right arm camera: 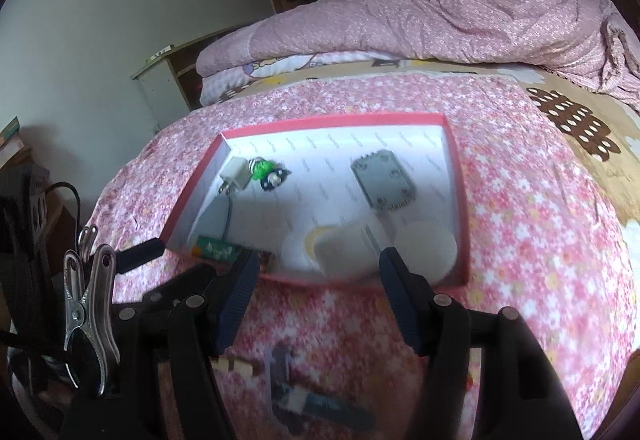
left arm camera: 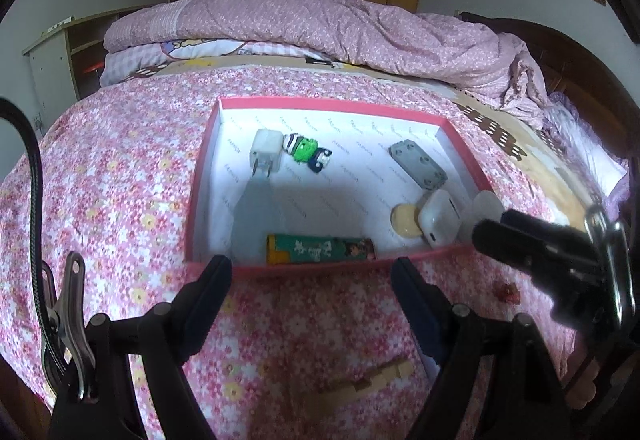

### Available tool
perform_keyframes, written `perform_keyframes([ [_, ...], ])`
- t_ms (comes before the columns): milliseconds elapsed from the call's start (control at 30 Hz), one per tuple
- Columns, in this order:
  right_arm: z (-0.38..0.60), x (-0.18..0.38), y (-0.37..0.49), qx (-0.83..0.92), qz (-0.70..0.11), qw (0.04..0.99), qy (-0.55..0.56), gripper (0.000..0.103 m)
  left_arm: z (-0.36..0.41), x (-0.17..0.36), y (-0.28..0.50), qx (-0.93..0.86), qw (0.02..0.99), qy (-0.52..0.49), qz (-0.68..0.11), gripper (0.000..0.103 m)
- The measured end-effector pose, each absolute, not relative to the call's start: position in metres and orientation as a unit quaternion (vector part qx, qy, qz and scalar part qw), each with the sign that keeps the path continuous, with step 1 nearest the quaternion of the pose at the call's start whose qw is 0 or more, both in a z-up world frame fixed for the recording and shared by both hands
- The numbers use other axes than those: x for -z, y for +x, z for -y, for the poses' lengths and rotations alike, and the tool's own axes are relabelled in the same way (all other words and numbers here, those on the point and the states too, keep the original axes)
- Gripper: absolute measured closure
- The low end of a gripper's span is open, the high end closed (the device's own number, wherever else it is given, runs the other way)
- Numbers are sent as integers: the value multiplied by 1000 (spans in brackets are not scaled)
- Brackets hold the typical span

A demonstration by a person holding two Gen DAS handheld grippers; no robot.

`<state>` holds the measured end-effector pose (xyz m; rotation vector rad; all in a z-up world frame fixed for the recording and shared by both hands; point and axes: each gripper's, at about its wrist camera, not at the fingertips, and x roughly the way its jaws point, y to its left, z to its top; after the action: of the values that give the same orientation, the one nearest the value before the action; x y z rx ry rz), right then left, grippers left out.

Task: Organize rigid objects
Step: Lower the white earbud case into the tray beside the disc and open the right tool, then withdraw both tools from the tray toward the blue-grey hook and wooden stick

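A red-rimmed box [left arm camera: 320, 103] [right arm camera: 456, 180] with a white floor lies on the flowered bedspread. In it lie a white plug charger [left arm camera: 265, 151] [right arm camera: 236, 172], a green toy figure [left arm camera: 307, 152] [right arm camera: 267, 170], a grey flat block [left arm camera: 418, 164] [right arm camera: 384, 180], a white earbud case [left arm camera: 439, 218], a yellow disc [left arm camera: 405, 221] and a green tube [left arm camera: 320, 250] [right arm camera: 216, 249]. My left gripper [left arm camera: 310, 276] is open and empty at the box's near wall. My right gripper [right arm camera: 318, 268] is open and empty over the near right corner; its finger also shows in the left wrist view [left arm camera: 520, 240].
A wooden piece [left arm camera: 372, 380] [right arm camera: 236, 366] lies on the bedspread below the grippers. A dark green and white object [right arm camera: 320, 406] lies near it, blurred. A folded pink quilt [left arm camera: 320, 28] is piled behind the box. Shelves and wardrobes stand beyond the bed.
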<state>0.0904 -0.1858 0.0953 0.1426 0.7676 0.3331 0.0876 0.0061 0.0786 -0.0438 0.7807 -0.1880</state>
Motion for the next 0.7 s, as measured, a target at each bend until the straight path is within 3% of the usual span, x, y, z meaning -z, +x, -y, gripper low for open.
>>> perform_keyframes([
  [700,219,-58,28,-130,-414,897,88,39,-18,-52,34,93,902,-52,-418,18],
])
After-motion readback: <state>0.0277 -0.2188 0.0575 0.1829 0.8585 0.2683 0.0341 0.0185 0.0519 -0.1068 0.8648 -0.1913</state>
